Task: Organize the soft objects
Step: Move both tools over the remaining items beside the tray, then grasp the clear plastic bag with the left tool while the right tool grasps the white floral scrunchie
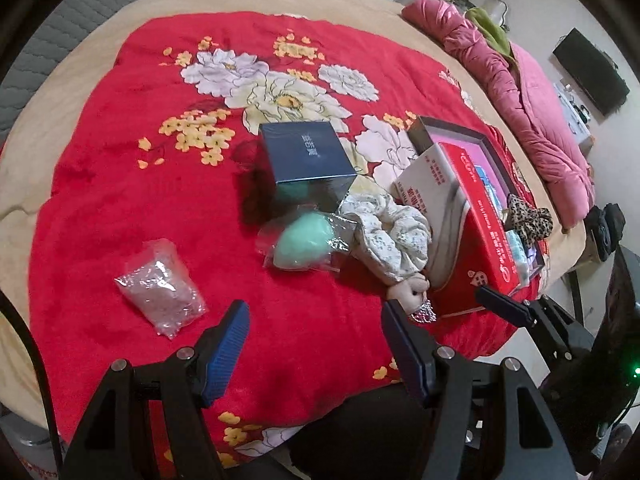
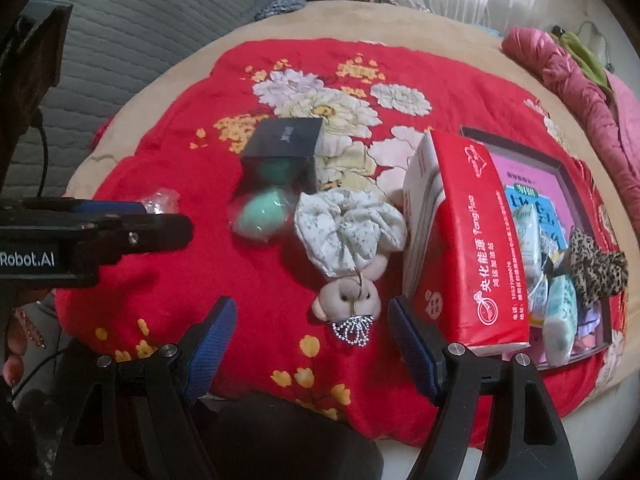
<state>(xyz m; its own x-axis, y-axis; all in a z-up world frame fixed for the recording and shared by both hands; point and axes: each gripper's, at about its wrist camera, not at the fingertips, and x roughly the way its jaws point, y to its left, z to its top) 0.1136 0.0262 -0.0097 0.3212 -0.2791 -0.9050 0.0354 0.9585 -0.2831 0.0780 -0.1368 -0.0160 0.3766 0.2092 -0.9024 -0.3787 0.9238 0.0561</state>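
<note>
The small plush bear (image 2: 347, 300) lies on the red blanket (image 2: 160, 292), its cord tucked under the white scrunchie (image 2: 348, 224). Your right claw (image 2: 312, 340) hangs released around it; clenching could drag the scrunchie along. Your left claw (image 1: 316, 344) is also released, empty.

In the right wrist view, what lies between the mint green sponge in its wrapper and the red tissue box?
The white floral scrunchie lies between the mint green sponge and the red tissue box, seen in the right wrist view.
</note>
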